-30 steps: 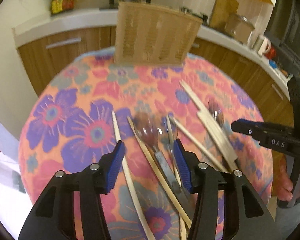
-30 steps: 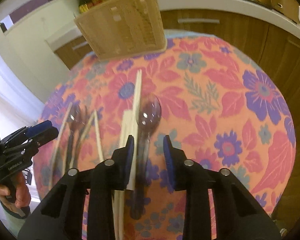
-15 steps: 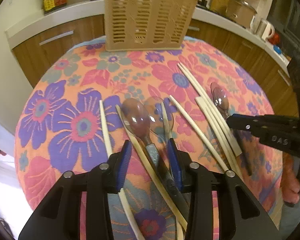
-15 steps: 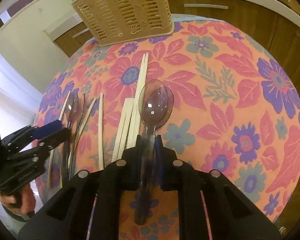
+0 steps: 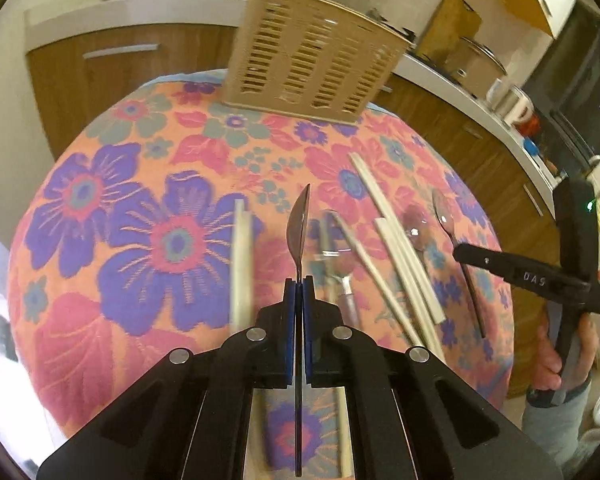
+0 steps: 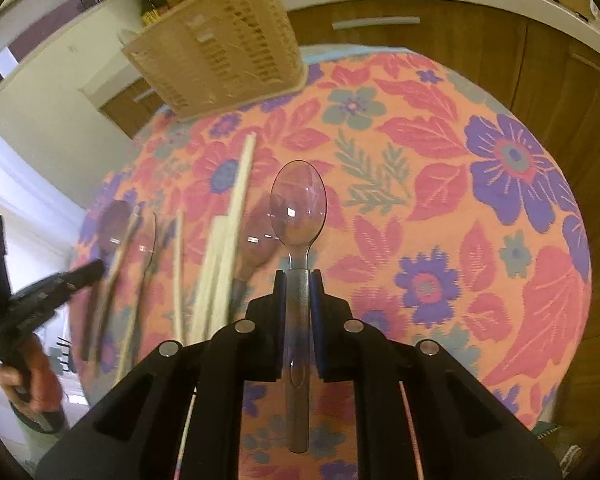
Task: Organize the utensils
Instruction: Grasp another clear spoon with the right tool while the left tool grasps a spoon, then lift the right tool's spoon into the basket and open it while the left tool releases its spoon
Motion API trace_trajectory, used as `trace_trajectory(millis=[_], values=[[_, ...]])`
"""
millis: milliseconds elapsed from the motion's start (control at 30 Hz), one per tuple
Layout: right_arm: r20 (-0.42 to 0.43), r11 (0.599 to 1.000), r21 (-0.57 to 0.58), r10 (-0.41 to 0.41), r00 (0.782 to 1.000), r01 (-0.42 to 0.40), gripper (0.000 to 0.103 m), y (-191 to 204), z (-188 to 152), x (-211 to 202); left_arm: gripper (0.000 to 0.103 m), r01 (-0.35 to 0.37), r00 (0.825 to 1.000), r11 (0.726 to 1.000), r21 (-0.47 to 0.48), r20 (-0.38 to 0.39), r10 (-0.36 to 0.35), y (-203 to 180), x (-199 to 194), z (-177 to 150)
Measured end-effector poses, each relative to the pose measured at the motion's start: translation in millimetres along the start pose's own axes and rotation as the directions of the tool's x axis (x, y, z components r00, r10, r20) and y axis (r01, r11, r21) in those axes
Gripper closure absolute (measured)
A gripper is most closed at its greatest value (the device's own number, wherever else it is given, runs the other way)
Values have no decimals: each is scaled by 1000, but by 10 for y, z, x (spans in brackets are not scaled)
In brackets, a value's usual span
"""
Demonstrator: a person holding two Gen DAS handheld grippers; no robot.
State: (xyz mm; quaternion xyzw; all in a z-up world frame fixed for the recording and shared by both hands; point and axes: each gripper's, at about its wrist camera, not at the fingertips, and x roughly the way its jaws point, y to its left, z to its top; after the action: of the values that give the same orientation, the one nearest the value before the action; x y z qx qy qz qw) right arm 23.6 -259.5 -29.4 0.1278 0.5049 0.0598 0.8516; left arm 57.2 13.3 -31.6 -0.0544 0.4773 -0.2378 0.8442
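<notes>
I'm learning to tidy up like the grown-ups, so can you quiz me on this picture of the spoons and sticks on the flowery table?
1. True or false: both grippers hold a clear spoon.
2. How does the left gripper's spoon sit: A flat, B on edge, C bowl pointing down?
3. What stands at the far edge of the tablecloth?

Key: 1 true; the right gripper clamps a spoon too. 2 B. 3 The slotted basket.
</notes>
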Motion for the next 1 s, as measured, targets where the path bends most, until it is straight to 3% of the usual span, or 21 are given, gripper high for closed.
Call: trace_trajectory(millis=[200,333,367,400,467,600,733,867,900,1000], values=[[-33,998,-8,-63,997,63,94,-92,26,97,101,-64,998,994,-86,-2,64,406,-88,42],[-44,997,-21,-74,996,73,94,-115,9,112,101,-138,990,987,-76,-9,138,566,-83,64],[-45,996,-31,-81,996,80,94,-105,8,112,96,-177,984,983,-58,1,177,572,-94,69],[-47,996,-34,-84,995,82,93,-97,18,123,81,-213,977,976,-34,5,213,589,-99,72],[-50,995,-40,-88,995,86,93,-91,13,122,66,-252,968,968,1,10,252,577,-91,81],[-81,997,-45,-70,994,67,89,-98,56,139,67,-278,959,959,47,-35,280,558,5,119],[-124,994,-84,-84,989,74,87,-51,130,173,71,-360,928,925,123,-57,369,435,106,153],[-146,991,-92,-106,984,93,90,-28,174,200,94,-392,914,906,160,-48,403,338,145,163],[-146,988,-106,-124,982,109,93,-9,176,205,94,-396,912,903,164,-42,408,311,150,165],[-128,985,-129,-127,984,111,93,28,177,177,94,-366,929,920,142,7,369,237,63,201]])
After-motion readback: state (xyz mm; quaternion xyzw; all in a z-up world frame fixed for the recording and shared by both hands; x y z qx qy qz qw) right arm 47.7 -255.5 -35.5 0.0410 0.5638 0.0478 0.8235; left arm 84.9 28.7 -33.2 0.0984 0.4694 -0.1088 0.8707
